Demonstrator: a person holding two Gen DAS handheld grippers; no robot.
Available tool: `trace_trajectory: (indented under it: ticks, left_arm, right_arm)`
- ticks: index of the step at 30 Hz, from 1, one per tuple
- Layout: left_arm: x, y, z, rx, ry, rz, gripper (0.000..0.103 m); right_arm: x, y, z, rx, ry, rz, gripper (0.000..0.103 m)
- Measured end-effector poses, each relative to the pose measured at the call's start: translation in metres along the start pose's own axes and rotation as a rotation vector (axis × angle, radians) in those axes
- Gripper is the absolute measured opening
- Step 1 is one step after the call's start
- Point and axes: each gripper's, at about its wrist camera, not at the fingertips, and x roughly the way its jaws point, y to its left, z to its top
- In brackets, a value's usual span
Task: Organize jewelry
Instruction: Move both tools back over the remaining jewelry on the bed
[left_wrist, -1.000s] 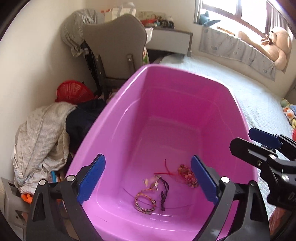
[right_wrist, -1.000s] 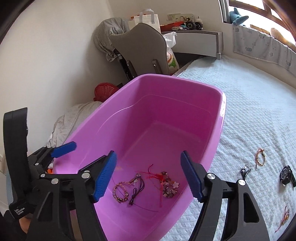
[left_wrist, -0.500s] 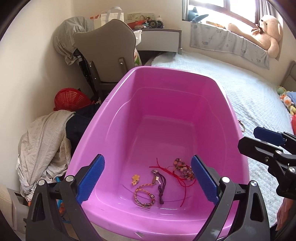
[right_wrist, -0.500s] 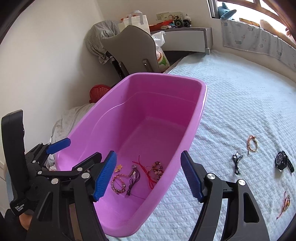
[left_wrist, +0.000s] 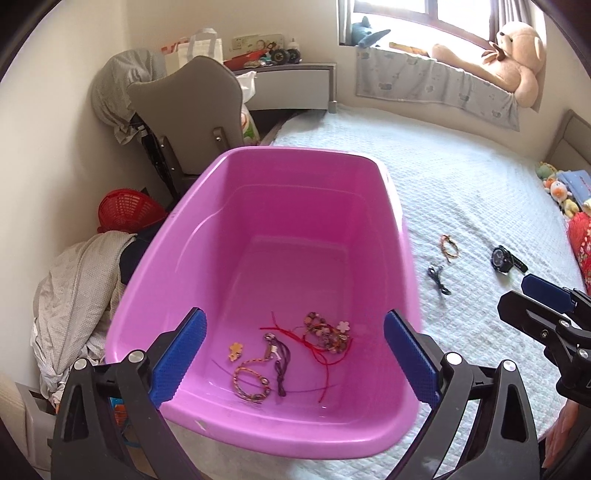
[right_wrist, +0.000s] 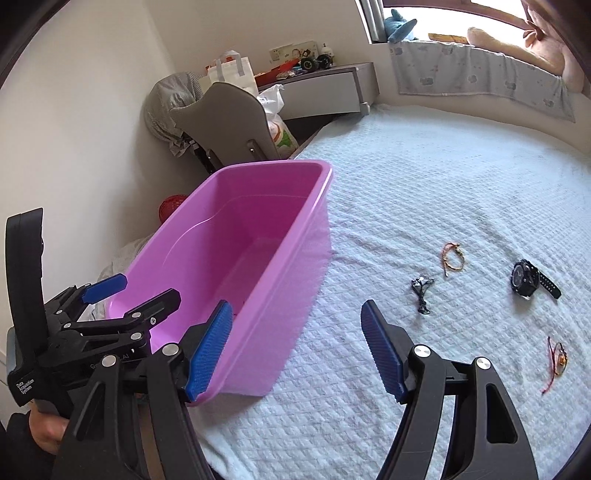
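Bedspread (right_wrist: 424, 192) holds black watch (right_wrist: 526, 282) beyond open right claw (right_wrist: 297, 347).

Pink tub (left_wrist: 192, 236), black watch (right_wrist: 526, 280), blue claw pads (right_wrist: 210, 350)

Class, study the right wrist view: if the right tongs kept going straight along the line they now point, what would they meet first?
Most likely the bare white bedspread, just right of the pink tub. The right tongs stand open and empty. The black cord lies further right, off that line, though fisheye depth is uncertain.
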Motion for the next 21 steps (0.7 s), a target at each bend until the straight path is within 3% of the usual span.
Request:
trace_trajectory:
  ticks: [10, 21]
  left_arm:
    - [-0.010, -0.071, -0.018, 0.048, 0.018, -0.087, 0.096]
    - [-0.016, -0.153, -0.034, 0.062, 0.028, -0.110, 0.096]
  right_arm:
    - [-0.052, -0.065, -0.037, 0.058, -0.051, -0.093, 0.071]
    - [-0.090, -0.139, -0.080, 0.186, -0.070, -0.182, 0.071]
